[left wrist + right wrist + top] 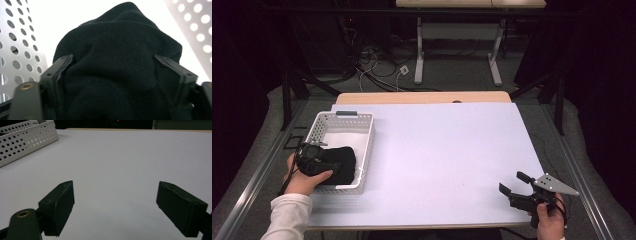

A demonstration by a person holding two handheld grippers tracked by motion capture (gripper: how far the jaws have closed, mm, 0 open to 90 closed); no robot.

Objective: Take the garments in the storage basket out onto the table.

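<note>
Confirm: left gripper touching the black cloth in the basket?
Touching. In the left gripper view, the left gripper has its jaws spread, with the black cloth bulging against both inside the white basket.

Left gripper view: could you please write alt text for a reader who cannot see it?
A black cloth lies bunched inside a white perforated basket, between the left gripper's two black fingers, which stand wide apart on either side of it.

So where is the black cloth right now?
In the high view the black cloth lies in the white basket at the table's left, between the open jaws of the left gripper.
</note>
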